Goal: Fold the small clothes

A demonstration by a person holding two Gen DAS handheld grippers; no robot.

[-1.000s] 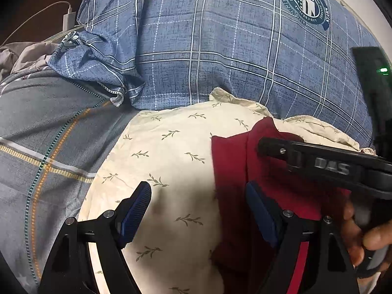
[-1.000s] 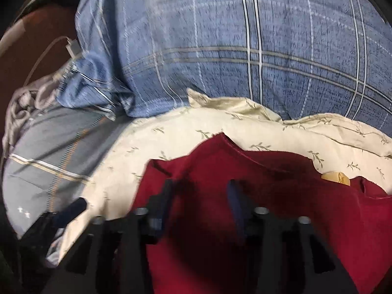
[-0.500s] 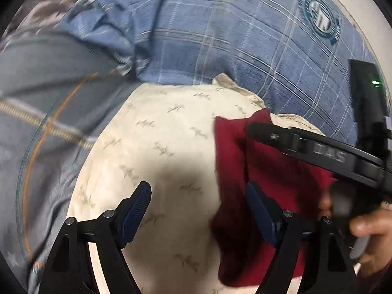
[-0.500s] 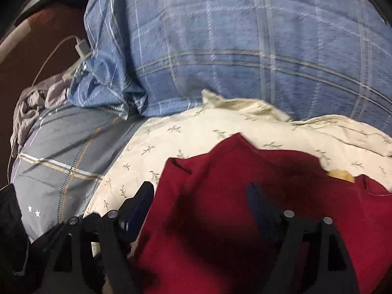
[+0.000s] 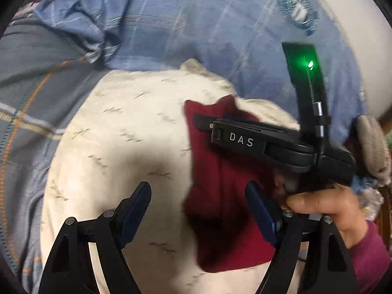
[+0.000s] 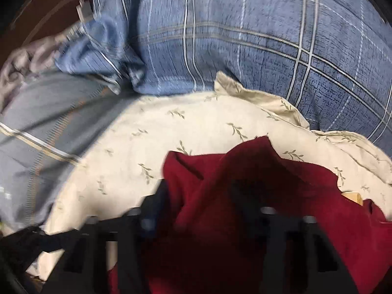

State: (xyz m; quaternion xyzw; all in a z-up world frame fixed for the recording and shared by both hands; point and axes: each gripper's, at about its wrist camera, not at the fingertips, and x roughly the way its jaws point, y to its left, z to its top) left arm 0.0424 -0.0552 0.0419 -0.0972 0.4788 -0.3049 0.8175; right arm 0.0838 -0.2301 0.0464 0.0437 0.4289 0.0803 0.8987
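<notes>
A dark red garment lies bunched on a cream leaf-print pillow. My right gripper has just been closing, red cloth between its jaws; my left gripper spreads empty. Soft and light, it looks best pinched at a hem

Garment on pillow, blanket behind.

In the left wrist view the cream leaf-print cloth lies bare across the centre and lower left, giving open passage. The right gripper's black body and the hand block the right side above the red garment. The blue plaid pillow walls the top.
</notes>
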